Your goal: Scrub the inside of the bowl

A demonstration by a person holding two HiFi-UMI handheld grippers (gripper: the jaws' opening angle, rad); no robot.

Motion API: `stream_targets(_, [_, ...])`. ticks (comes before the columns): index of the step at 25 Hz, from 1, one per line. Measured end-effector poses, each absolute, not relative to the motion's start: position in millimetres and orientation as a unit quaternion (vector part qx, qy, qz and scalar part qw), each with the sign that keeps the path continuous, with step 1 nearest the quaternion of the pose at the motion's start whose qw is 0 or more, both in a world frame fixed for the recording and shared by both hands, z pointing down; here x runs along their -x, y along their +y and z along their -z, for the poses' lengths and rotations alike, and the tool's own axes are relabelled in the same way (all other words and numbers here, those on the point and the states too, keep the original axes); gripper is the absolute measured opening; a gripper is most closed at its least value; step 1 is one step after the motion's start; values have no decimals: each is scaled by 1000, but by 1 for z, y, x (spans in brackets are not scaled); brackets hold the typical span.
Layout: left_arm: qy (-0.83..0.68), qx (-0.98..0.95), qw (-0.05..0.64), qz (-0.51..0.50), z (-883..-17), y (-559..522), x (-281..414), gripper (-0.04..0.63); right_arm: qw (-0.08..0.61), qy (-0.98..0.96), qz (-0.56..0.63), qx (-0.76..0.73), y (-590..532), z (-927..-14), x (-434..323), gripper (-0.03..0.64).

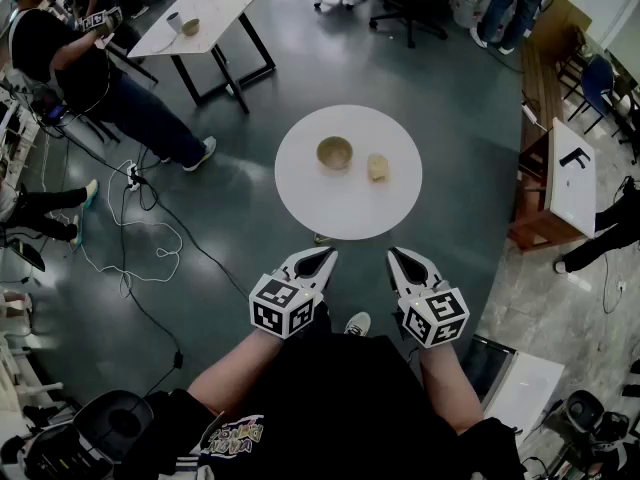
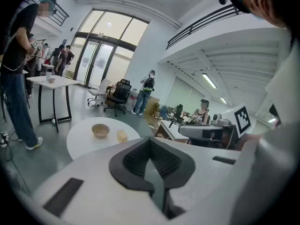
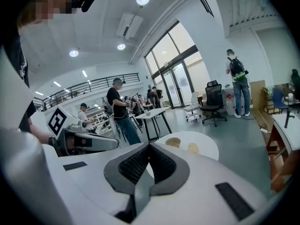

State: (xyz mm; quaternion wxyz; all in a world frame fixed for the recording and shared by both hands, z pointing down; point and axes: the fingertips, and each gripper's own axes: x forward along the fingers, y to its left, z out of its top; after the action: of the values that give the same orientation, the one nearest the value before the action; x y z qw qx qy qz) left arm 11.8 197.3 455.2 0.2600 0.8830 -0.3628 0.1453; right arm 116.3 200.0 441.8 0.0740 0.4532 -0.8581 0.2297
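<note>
In the head view the round white counter (image 1: 300, 193) stands at the middle of the grey floor (image 1: 460, 98), at 12 o'clock from the person. The tan bowl (image 1: 335, 153) sits upright on it, a little toward 11 o'clock from the counter's centre. A pale yellow sponge (image 1: 378, 167) lies near the bowl at its 4 o'clock, not touching it.

Both tongs hang short of the counter's 6 o'clock edge, above the floor. The left tongs (image 1: 323, 258) are at 7 o'clock from the bowl and the right tongs (image 1: 399, 258) at 5 o'clock, their tips turned toward each other. Each is closed with nothing in it: in the left gripper view the dark pads (image 2: 133, 161) meet at a seam, and the same shows in the right gripper view (image 3: 161, 165). Neither touches the bowl or the sponge.

From the left tongs' camera the bowl (image 2: 100, 131) lies at 10 o'clock from the closed tips, with the sponge (image 2: 122, 135) just at its 3 o'clock. From the right tongs' camera the bowl (image 3: 173, 142) shows at 1 o'clock, just past the tips.

At 11 o'clock in the head view stands a rectangular white table (image 1: 215, 8) with small vessels on it, and a person in black (image 1: 70, 58) stands at its 9 o'clock. A white cable (image 1: 130, 233) loops on the floor at 9 o'clock from the counter.
</note>
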Motion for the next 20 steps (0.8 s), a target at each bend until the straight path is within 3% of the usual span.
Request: stream_targets(20, [-369, -877, 275, -138, -465, 184, 1, 6, 64, -857, -242, -450, 186, -453, -107, 20])
